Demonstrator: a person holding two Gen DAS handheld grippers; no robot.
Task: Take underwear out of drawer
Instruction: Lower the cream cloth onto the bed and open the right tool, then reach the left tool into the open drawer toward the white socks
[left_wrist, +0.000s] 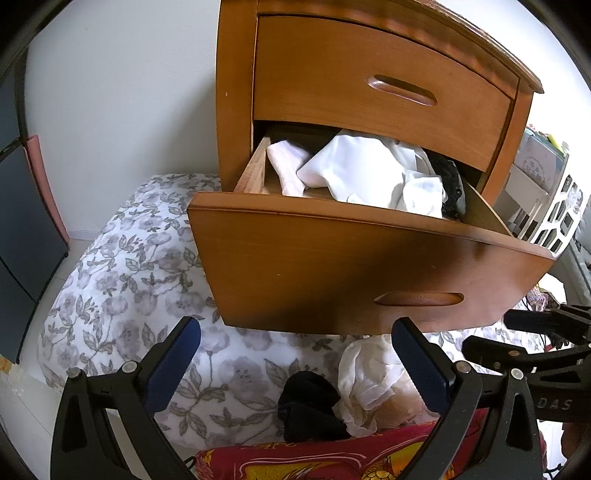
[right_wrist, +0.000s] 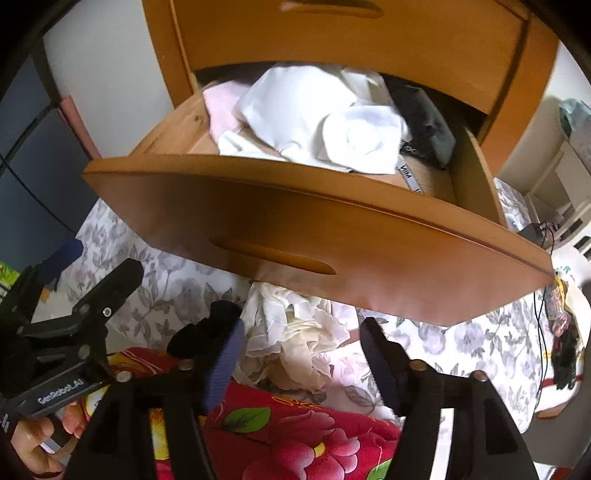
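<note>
The wooden drawer (left_wrist: 332, 266) (right_wrist: 332, 236) of a nightstand is pulled out. It holds white underwear (left_wrist: 369, 173) (right_wrist: 314, 114), a pale pink piece (left_wrist: 288, 166) (right_wrist: 221, 107) at its left and a black piece (left_wrist: 448, 184) (right_wrist: 424, 122) at its right. Below the drawer, on the floral bed cover, lie a cream garment (left_wrist: 373, 384) (right_wrist: 295, 343) and a black garment (left_wrist: 310, 406) (right_wrist: 207, 332). My left gripper (left_wrist: 295, 362) is open and empty in front of the drawer. My right gripper (right_wrist: 303, 354) is open and empty too, over the cream garment.
The shut upper drawer (left_wrist: 369, 85) sits above the pulled-out one. A floral bed cover (left_wrist: 129, 280) spreads below, with a red flowered cloth (right_wrist: 295, 435) nearest me. White shelving (left_wrist: 543, 195) stands at the right, a dark cabinet (left_wrist: 22, 221) at the left. A hand (right_wrist: 33, 443) holds the other gripper.
</note>
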